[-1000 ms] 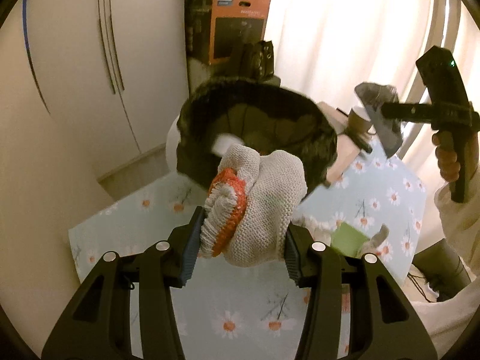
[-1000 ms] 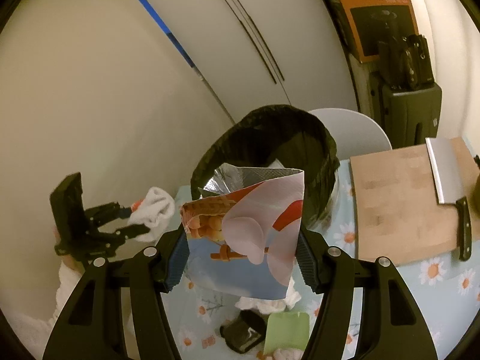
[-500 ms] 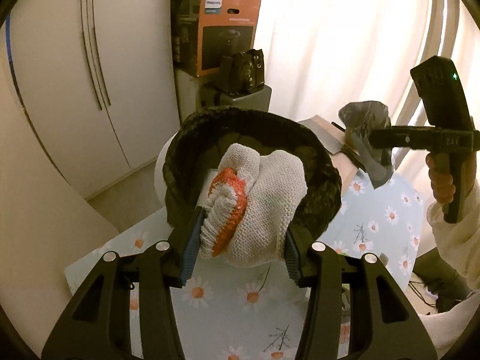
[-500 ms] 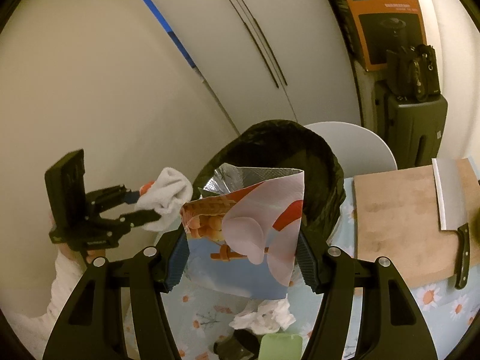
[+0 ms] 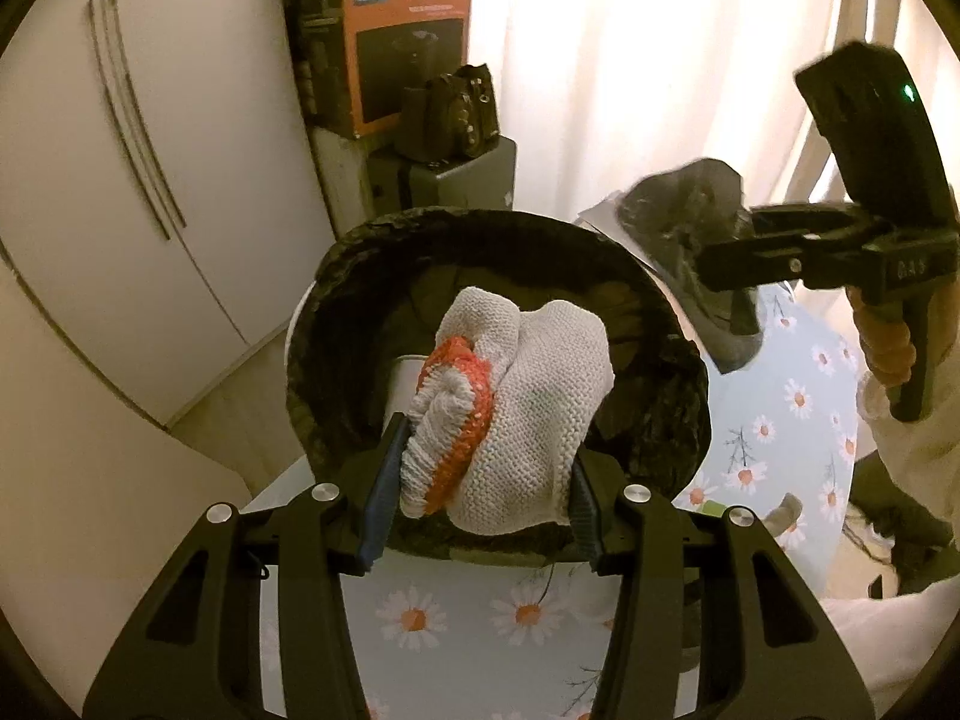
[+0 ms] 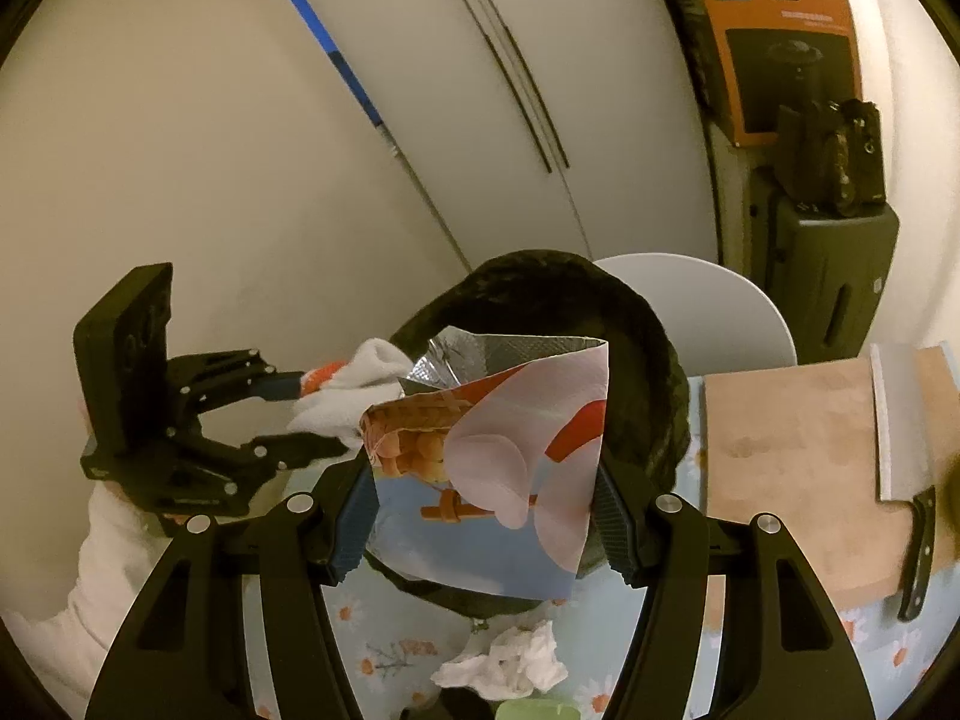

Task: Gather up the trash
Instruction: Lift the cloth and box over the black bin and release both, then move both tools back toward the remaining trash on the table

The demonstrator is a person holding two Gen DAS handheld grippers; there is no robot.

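Trash carried to bin [image 5: 678, 372]: left gripper [image 5: 480, 486] clamps glove [image 5: 516, 408], right gripper [image 6: 480, 516] clamps snack bag [image 6: 498, 468]; next, jaws part above the opening ahead.

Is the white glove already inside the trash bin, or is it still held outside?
Still held. The glove is clamped in the left gripper, in front of the bin's open mouth, not dropped.

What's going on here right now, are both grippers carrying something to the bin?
Yes. The left gripper is clamped on a balled-up white knit glove with an orange cuff, held in front of the black-lined bin. The right gripper grips an opened snack bag near the same bin. Nothing is released yet. A crumpled tissue lies on the daisy tablecloth.
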